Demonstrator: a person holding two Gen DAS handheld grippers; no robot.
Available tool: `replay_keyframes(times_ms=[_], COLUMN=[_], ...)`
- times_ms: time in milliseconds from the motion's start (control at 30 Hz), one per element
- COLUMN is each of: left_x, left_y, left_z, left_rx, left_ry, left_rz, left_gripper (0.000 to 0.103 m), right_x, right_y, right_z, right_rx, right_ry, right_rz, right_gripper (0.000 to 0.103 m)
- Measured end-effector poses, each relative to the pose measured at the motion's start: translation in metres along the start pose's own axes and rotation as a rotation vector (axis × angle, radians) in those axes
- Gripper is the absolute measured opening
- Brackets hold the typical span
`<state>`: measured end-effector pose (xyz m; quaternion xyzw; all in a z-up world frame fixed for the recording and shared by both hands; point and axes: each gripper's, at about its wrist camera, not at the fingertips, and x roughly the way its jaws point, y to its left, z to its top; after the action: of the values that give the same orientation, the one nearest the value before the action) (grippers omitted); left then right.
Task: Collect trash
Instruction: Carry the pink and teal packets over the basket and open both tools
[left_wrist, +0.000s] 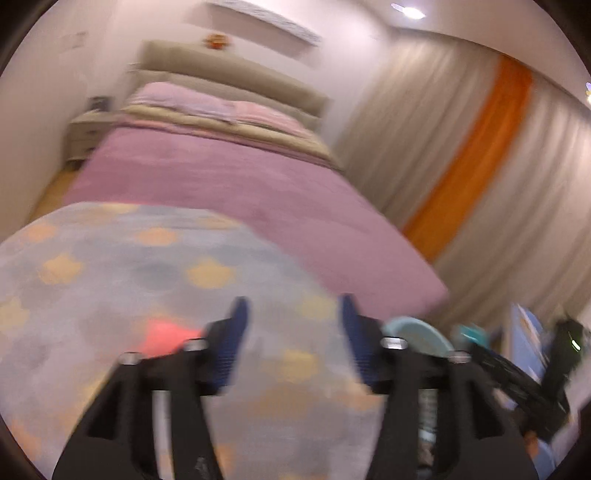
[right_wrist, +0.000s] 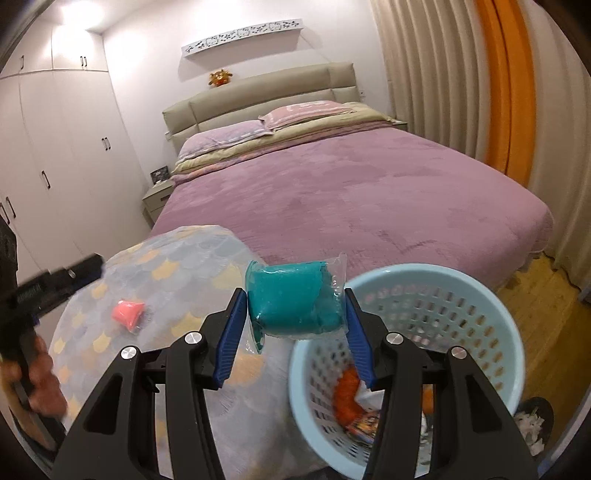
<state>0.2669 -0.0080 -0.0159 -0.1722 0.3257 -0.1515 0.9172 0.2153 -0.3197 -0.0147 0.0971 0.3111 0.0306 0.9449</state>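
**Ana:** Teal, wrapped in clear plastic: that's the packet (right_wrist: 293, 299) pinched between the blue pads of the right gripper (right_wrist: 295, 314), held up in the air just left of the pale blue basket (right_wrist: 491, 306). The jaws press on both its sides.

**Ben:** And only the right wrist view gives us that. From the left wrist view the packet shows as nothing more than a teal smear by the basket rim (left_wrist: 417, 328) at the right edge.

**Ana:** The right view also looks down into the basket: orange and printed wrappers lie at the bottom. The left view cannot see inside at all.

**Ben:** Left gripper (left_wrist: 293, 314) now. Its fingers stand apart with nothing between them, hovering over the patterned grey blanket (left_wrist: 110, 288). That picture is badly blurred.

**Ana:** A pink piece (left_wrist: 162, 336) sits on the blanket just left of its left finger. The right view shows it sharper, a small pink cup-like thing (right_wrist: 129, 312) in clear wrap, lying well apart from the basket.

**Ben:** The right view catches the left gripper from outside too, at the far left, with the person's hand (right_wrist: 40, 380) on its handle.

**Ana:** Behind it all, the purple bed (right_wrist: 369, 184), in both views.
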Motion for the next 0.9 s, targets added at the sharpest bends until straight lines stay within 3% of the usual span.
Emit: replay_keyframes(times_ms=[133, 333, 433, 500, 600, 667, 900], left_x=[0.015, 0.052, 0.056, 0.059, 0.068, 0.072, 0.079], left_y=[0.055, 0.072, 0.067, 0.065, 0.056, 0.049, 0.035], left_z=[-0.011, -0.032, -0.030, -0.028, -0.025, -0.028, -0.028], left_rx=[-0.108, -0.129, -0.098, -0.092, -0.045, 0.009, 0.070], left_ry=[0.110, 0.236, 0.217, 0.212, 0.202, 0.198, 0.178], left_rz=[0.109, 0.132, 0.152, 0.159, 0.194, 0.229, 0.241], left_gripper=[0.059, 0.065, 0.076, 0.078, 0.072, 0.059, 0.051], right_x=[0.003, 0.014, 0.014, 0.016, 0.020, 0.023, 0.026], right_y=[-0.015, -0.028, -0.030, -0.033, -0.037, -0.040, -0.045], right_z=[-0.008, -0.016, -0.020, -0.021, -0.025, -0.028, -0.030], right_rx=[0.046, 0.098, 0.099, 0.110, 0.126, 0.133, 0.145], right_ry=[0.007, 0.047, 0.049, 0.052, 0.059, 0.065, 0.069], right_rz=[0.010, 0.031, 0.020, 0.017, 0.015, 0.015, 0.019], right_gripper=[0.049, 0.049, 0.049, 0.049, 0.049, 0.049, 0.049])
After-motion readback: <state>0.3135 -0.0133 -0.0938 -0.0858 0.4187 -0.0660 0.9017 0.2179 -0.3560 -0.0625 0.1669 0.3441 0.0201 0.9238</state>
